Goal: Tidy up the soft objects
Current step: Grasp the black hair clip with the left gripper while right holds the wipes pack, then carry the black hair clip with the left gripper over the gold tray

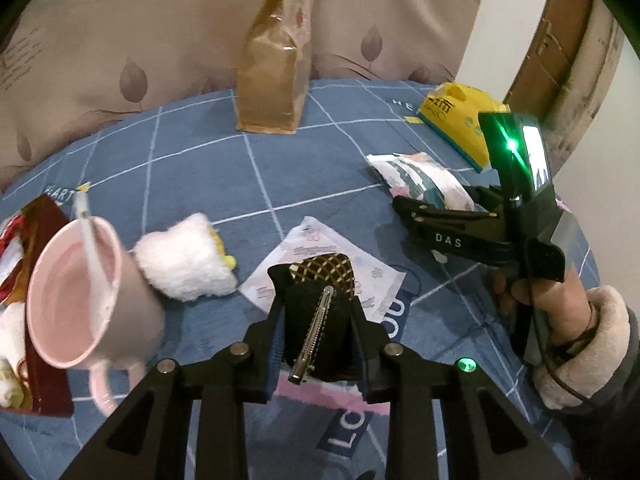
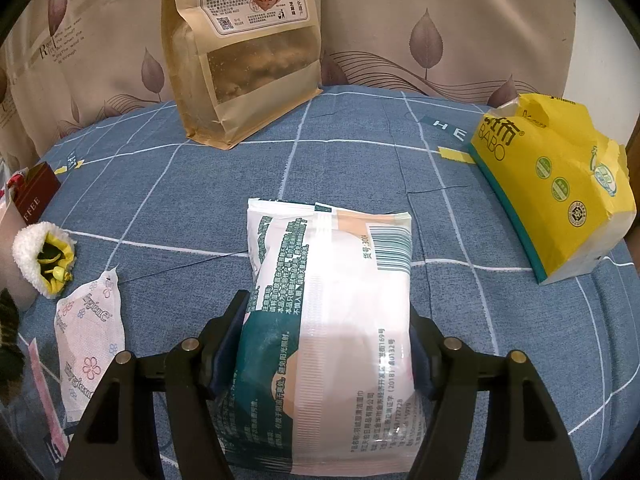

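Our left gripper (image 1: pixel 318 320) clamps a black hair clip (image 1: pixel 320 320), its long axis running straight out along the fingers. Our right gripper (image 2: pixel 326 344) grips the wipes pack (image 2: pixel 332 320) across its width, lengthwise ahead.

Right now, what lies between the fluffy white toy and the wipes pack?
A flat floral-printed packet lies on the blue checked cover between the fluffy white toy and the wipes pack; right wrist view.

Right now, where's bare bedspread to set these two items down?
Widest bare patch: mid-bed, between the kraft bag, the yellow tissue pack and the wipes packet in the right tongs. Crowded near the pink mug, fluffy sock and mask packet.
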Tool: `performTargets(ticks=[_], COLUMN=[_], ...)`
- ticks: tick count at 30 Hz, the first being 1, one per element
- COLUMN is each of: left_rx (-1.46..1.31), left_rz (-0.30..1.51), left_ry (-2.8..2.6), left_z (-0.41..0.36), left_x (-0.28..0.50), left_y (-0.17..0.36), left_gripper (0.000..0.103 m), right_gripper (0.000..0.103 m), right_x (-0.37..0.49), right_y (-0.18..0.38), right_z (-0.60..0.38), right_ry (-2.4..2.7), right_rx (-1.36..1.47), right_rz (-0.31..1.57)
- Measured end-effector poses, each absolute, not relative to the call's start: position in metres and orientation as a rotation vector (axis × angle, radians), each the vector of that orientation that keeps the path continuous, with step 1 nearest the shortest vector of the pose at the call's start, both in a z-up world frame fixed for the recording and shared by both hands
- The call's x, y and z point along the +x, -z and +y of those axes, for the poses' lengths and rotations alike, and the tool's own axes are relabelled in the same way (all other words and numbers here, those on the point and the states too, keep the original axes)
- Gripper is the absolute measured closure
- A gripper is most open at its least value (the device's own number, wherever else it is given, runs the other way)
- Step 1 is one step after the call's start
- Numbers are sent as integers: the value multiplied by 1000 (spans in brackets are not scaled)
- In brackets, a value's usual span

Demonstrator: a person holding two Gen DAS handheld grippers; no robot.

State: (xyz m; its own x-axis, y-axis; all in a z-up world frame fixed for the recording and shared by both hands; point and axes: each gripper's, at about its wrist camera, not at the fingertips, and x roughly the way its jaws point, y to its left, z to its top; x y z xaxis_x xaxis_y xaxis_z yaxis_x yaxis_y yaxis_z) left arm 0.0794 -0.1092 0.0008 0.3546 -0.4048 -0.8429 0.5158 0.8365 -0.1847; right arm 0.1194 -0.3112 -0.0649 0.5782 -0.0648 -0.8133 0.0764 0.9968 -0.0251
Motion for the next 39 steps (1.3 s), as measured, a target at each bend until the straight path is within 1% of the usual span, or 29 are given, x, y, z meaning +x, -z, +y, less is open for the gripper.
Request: performTargets(ticks=[12,21,33,39], left_rx=[74,52,23,15], left_rz=[1014,969,902,890], left_ry=[507,385,137,21], left_z=[-66,-15,78,122], left_x=[79,86,108,122], left_y=[-23,-42,-62,-61], left_gripper=[74,74,74,74], right_gripper=[36,36,36,36], right_x=[119,119,120,120], right_y=[65,65,65,65], right_z=[-311,-311,-311,-311], right_ry=[83,83,84,84], right_rx=[13,13,13,12], right_rz=[951,951,951,951])
